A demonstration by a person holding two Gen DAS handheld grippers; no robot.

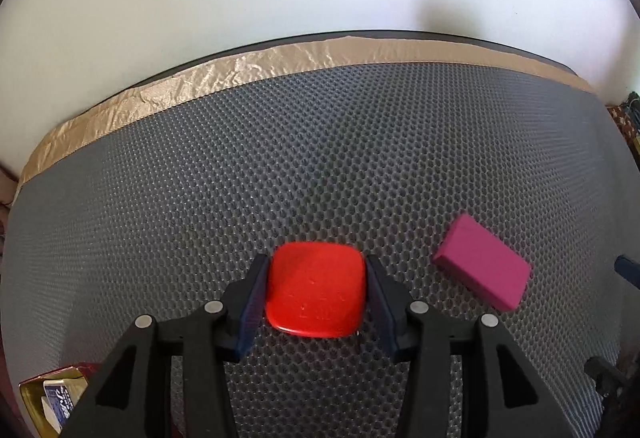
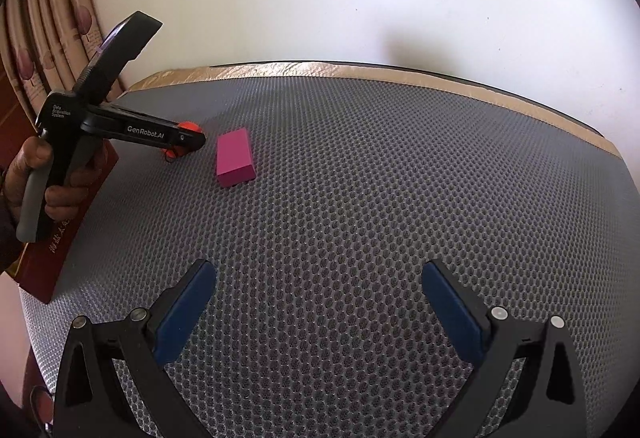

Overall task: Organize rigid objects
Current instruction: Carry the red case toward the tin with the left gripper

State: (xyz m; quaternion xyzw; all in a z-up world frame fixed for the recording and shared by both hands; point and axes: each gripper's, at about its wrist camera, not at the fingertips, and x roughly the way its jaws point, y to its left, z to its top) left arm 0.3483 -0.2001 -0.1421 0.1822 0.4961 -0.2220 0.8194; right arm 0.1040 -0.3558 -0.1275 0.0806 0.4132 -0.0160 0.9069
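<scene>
A red, rounded-square flat piece (image 1: 316, 290) sits low over the grey honeycomb mat (image 1: 280, 158), between the blue pads of my left gripper (image 1: 317, 260). Both pads lie against its sides, so the gripper is shut on it. From the right wrist view, the left gripper (image 2: 188, 142) is held by a hand at the mat's left side, and only a bit of the red piece (image 2: 188, 126) shows at its tip. A magenta rectangular block (image 1: 484, 266) lies flat on the mat just to the right of it (image 2: 235, 158). My right gripper (image 2: 319, 265) hovers open over bare mat with nothing between its fingers.
A crinkled tan strip (image 1: 280, 58) borders the mat's far edge, with a white wall behind. A dark red box (image 2: 60, 250) lies along the mat's left edge. A gold-edged box holding a blue-and-white pack (image 1: 52, 398) is at the lower left.
</scene>
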